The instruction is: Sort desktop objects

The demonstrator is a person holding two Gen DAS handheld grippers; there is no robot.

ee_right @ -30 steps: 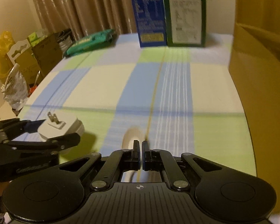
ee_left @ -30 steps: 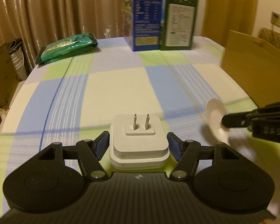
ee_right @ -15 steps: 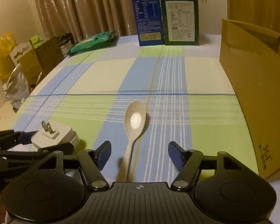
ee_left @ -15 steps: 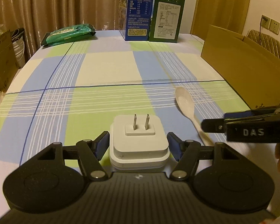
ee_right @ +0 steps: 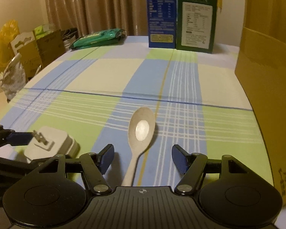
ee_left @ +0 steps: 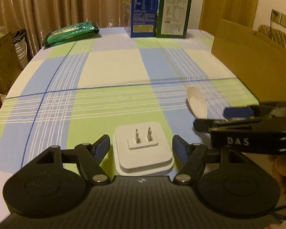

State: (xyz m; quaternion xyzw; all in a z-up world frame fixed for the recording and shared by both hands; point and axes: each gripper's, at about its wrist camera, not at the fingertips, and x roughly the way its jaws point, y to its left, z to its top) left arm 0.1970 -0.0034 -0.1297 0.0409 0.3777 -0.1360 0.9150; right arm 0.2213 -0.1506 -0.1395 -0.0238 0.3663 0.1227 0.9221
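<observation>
A white plug adapter [ee_left: 143, 152] with two metal prongs lies on the checked tablecloth between the fingers of my left gripper [ee_left: 141, 147]. Its jaws are opening, and a thin gap shows on each side of the adapter. In the right wrist view the adapter [ee_right: 55, 143] sits at the lower left, with the left gripper [ee_right: 26, 150] around it. A pale spoon [ee_right: 142, 127] lies bowl-up on the cloth, its handle running back between the blue pads of my right gripper [ee_right: 143, 156], which stands open and clear of it. The left wrist view shows the spoon [ee_left: 197, 103] just beyond the right gripper [ee_left: 211, 117].
A large cardboard box [ee_right: 267, 95] stands along the table's right side. At the far edge stand a blue carton [ee_left: 143, 9] and a green carton [ee_left: 173, 13], with a green packet [ee_left: 72, 31] lying to their left. Boxes and bags [ee_right: 19, 57] crowd the floor on the left.
My right gripper went from shut on the spoon's handle to open, and the spoon now rests on the cloth. My left gripper's pads have drawn slightly off the adapter.
</observation>
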